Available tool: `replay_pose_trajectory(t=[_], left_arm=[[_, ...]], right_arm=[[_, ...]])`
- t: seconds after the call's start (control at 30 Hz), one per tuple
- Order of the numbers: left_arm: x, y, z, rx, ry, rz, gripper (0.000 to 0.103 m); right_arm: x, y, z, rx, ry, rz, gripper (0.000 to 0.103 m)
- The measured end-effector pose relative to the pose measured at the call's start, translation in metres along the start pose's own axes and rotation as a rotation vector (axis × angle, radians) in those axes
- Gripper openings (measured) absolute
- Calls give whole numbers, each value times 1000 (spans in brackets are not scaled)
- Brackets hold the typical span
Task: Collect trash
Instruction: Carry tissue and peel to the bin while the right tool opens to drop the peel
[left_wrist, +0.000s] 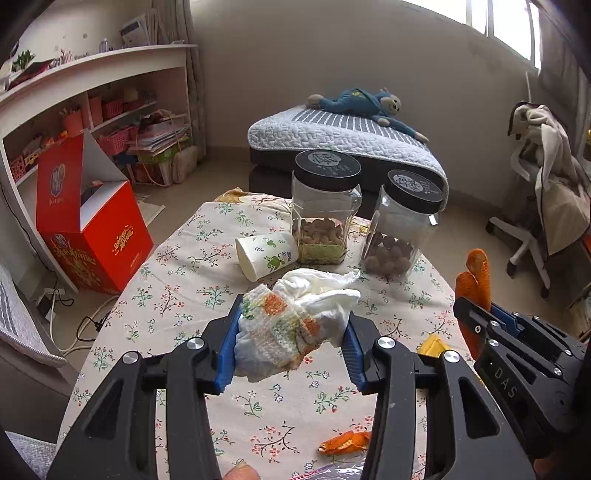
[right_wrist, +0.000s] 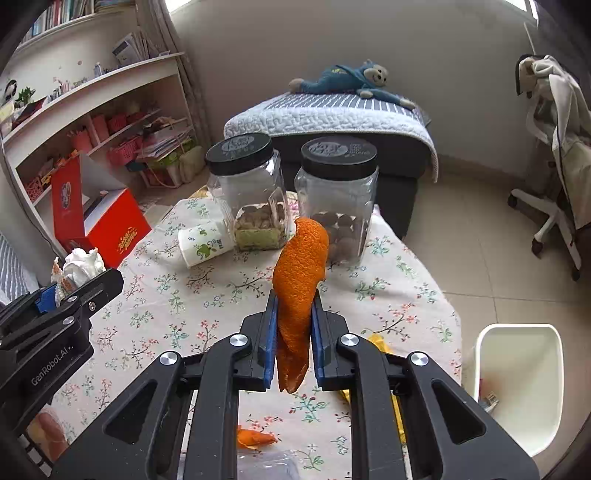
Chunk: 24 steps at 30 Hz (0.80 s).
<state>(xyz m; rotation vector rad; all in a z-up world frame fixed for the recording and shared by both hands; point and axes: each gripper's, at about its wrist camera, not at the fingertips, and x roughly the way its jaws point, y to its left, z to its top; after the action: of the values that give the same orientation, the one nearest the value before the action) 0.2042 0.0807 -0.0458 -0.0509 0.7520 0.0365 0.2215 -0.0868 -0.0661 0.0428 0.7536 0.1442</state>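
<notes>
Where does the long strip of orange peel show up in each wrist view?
Left wrist: the long strip of orange peel stands at the right edge, above the right hand-held gripper.
Right wrist: centre, clamped upright.
Shared landmark: tipped white paper cup with green print, beside the jars.

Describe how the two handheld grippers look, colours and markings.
Both are black, angular linkage frames with silver pivot bolts and blue finger pads. The left gripper reads "GenRobot.AI" on its side; the right gripper shows "DAS" lettering. No cables or sleeves show.
</notes>
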Motion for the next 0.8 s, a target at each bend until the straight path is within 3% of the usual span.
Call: replay_pose_trajectory(t=[0.33, 0.8], left_arm=[[-13, -39, -4, 36, -39, -32, 47], [-17, -95, -8, 89, -50, -98, 47]], right_arm=[[-31, -23, 1, -26, -115, -97, 15], [-56, -66, -6, -5, -147, -174, 15]])
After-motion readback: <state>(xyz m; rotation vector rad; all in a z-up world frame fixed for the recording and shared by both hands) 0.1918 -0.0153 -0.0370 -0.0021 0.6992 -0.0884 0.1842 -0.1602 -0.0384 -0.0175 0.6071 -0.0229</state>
